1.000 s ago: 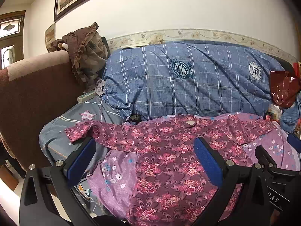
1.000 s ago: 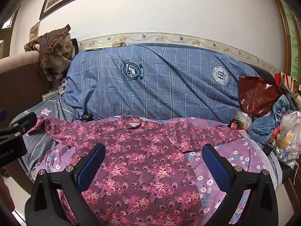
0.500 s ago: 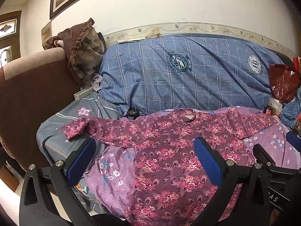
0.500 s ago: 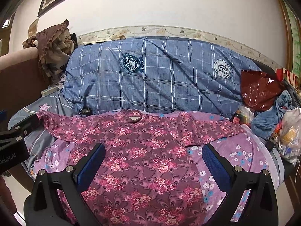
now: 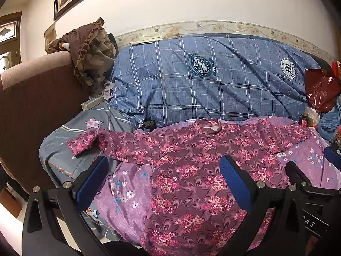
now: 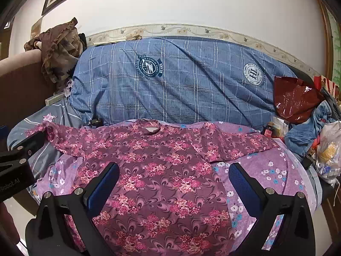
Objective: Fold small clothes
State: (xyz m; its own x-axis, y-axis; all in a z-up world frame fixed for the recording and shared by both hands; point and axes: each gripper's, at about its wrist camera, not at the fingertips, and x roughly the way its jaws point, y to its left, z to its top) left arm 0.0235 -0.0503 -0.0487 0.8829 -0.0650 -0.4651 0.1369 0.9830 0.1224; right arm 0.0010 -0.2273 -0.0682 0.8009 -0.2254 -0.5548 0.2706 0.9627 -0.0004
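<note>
Floral top [image 5: 187, 170] lies flat, sleeves left-right, beyond both wide-open, empty tongs; left gripper [image 5: 164, 177] nearer its left sleeve [image 5: 91, 141]; right gripper [image 6: 174, 181] over the body

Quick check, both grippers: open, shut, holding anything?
Left gripper: open, holding nothing, above the maroon floral long-sleeved top.
Right gripper: open, holding nothing, above the same top.

We count one maroon long-sleeved floral top [image 6: 162, 170] spread on one lilac flower-print sheet [image 6: 275, 170], and one blue plaid quilt [image 6: 181, 85] bearing two round crests. We also count one crumpled red plastic bag [image 6: 294, 100] and two black grippers with blue pads, the left gripper [image 5: 164, 181] and the right gripper [image 6: 174, 183].
</note>
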